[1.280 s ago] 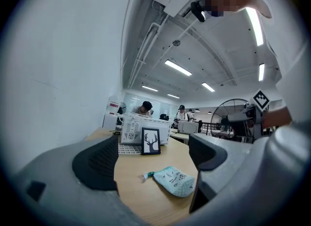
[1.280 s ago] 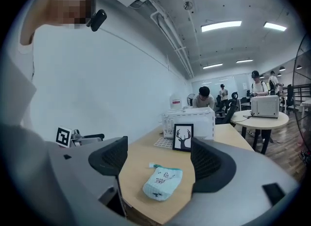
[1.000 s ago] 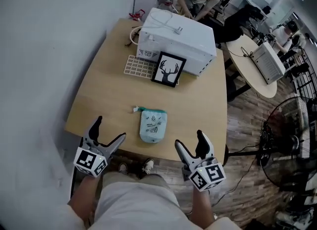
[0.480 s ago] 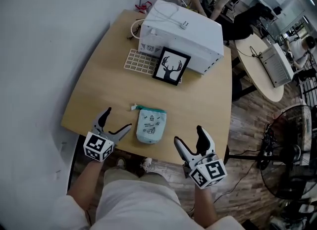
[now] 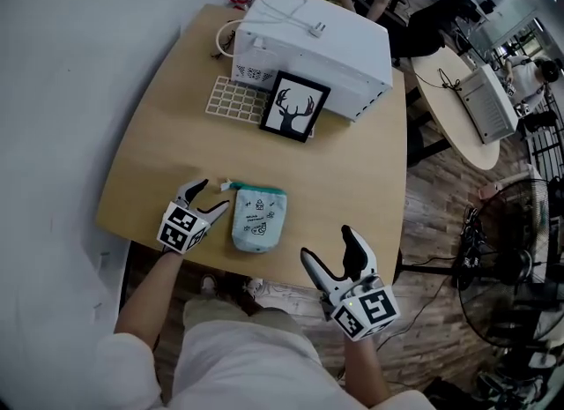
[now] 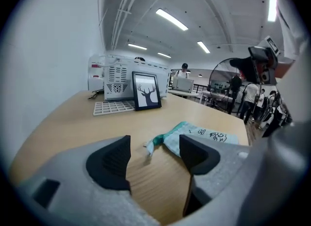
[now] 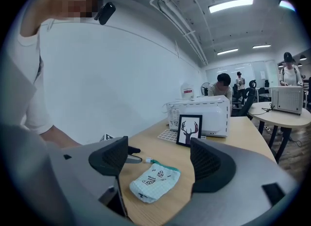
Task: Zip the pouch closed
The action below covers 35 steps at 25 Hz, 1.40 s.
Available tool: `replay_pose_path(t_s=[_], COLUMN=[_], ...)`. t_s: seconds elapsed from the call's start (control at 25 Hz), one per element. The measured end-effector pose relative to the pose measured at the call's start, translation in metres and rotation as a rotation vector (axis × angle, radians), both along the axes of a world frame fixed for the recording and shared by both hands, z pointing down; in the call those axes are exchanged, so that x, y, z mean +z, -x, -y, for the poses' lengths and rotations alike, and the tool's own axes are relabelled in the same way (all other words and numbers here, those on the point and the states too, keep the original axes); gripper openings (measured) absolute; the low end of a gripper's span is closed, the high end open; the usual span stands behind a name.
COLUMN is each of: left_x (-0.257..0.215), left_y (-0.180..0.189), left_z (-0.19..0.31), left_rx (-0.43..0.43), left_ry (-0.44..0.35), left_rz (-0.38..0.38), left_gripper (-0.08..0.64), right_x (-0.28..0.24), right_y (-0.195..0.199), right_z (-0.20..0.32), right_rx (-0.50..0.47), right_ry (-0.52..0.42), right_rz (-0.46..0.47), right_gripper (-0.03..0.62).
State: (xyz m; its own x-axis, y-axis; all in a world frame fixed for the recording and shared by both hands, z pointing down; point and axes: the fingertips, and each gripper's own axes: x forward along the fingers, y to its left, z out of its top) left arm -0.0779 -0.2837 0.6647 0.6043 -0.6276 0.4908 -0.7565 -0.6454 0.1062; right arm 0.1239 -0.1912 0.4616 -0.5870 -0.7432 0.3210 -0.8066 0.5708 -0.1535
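A pale blue pouch (image 5: pixel 256 219) with a teal zip edge lies flat on the wooden table (image 5: pixel 167 161), near its front edge. My left gripper (image 5: pixel 211 198) is low over the table at the pouch's upper left corner. Its jaws are closing, with nothing pressed between them. In the left gripper view the white pull tab (image 6: pixel 149 146) lies just ahead of the gap, and the pouch (image 6: pixel 209 135) is behind the right pad. My right gripper (image 5: pixel 329 254) hovers open off the front edge, right of the pouch (image 7: pixel 154 182); it holds nothing.
A white appliance (image 5: pixel 308 42) stands at the back of the table. A framed deer picture (image 5: pixel 293 106) leans on it, and a white grid tray (image 5: pixel 233 100) lies beside. To the right are a round table (image 5: pixel 458 108) and a floor fan (image 5: pixel 520 249). People stand beyond.
My left gripper has come forward and down to the pouch's upper left corner, and its jaws have narrowed. The right gripper has hardly shifted. The pouch lies where it was.
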Motion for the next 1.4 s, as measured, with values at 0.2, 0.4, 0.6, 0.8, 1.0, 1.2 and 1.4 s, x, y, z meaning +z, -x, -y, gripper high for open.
replay_pose_path(t_s=[0.2,0.4,0.6,0.8,1.0,1.2,1.4], left_x=[0.022,0.039,0.046,0.053,0.058,0.061,0.044], left_y=[-0.013,-0.015,-0.016,-0.026,-0.029,-0.029,-0.026], left_z=[0.016,0.023,0.026,0.024,0.027,0.025,0.026], left_rx=[0.069,0.098,0.11,0.176,0.184,0.187,0.211], left_ry=[0.037,0.115,0.146,0.165,0.177,0.185,0.08], left_rz=[0.078,0.124,0.147,0.168,0.174,0.194,0.204], left_gripper=[0.255,0.249,0.216,0.178,0.109,0.053,0.036], right_x=[0.002,-0.001,0.002,0.003,0.003,0.001,0.002], right_y=[-0.006,-0.017,-0.022,-0.02,-0.021,-0.023,-0.005], right_z=[-0.005,-0.009,-0.007,-0.004,-0.005,-0.009,-0.017], right_rx=[0.004,0.033,0.056,0.059,0.074,0.101,0.027], right_ry=[0.012,0.008,0.01,0.009,0.011,0.011,0.034], right_rz=[-0.017,-0.016,-0.004,-0.001,-0.004,-0.004,0.052], right_gripper=[0.385,0.383,0.379,0.376,0.376,0.376,0.354])
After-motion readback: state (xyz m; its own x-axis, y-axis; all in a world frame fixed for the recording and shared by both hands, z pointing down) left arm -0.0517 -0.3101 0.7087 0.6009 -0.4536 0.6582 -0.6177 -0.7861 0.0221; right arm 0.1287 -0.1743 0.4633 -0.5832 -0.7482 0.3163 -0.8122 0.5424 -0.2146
